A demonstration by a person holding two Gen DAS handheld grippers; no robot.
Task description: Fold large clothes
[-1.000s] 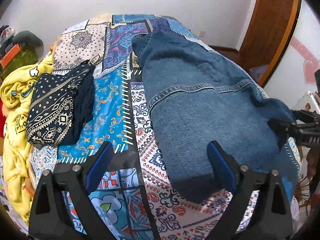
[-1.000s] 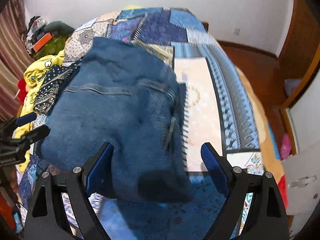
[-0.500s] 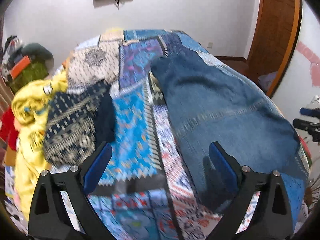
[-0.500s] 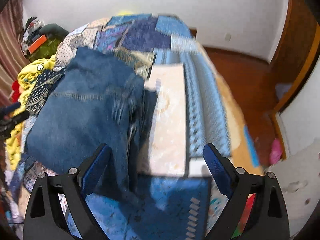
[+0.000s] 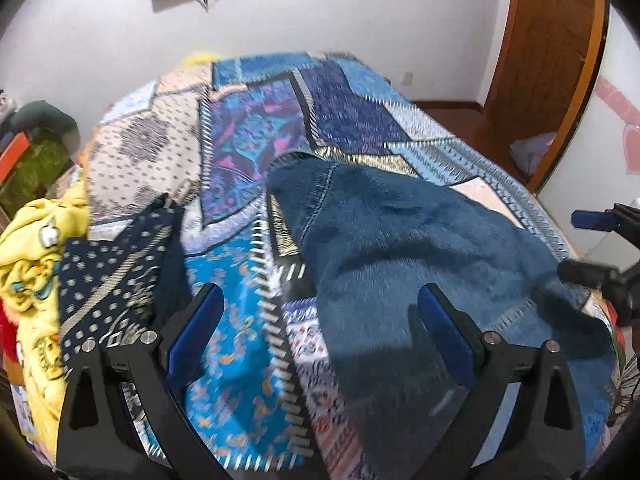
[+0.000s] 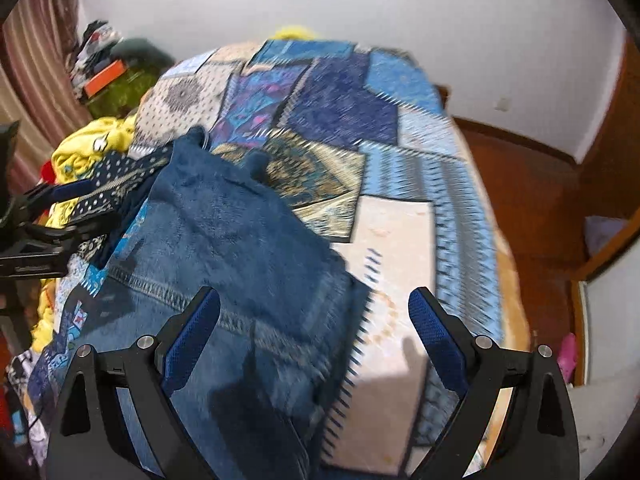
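Note:
A folded blue denim garment (image 5: 408, 248) lies on the patchwork bedspread (image 5: 248, 140), right of centre in the left wrist view. In the right wrist view the denim (image 6: 240, 256) lies left of centre. My left gripper (image 5: 320, 320) is open and empty, held above the near end of the bed. My right gripper (image 6: 314, 322) is open and empty, above the denim's near right edge. Each gripper shows at the edge of the other's view.
A folded dark patterned garment (image 5: 108, 276) and a yellow garment (image 5: 32, 240) lie at the bed's left side. A cluttered shelf (image 5: 28, 160) stands far left. A wooden door (image 5: 548, 52) and bare floor (image 6: 532, 200) are on the right.
Both grippers have pulled back and up from the denim, so more of the bed and wall shows. The denim lies flat where it was left.

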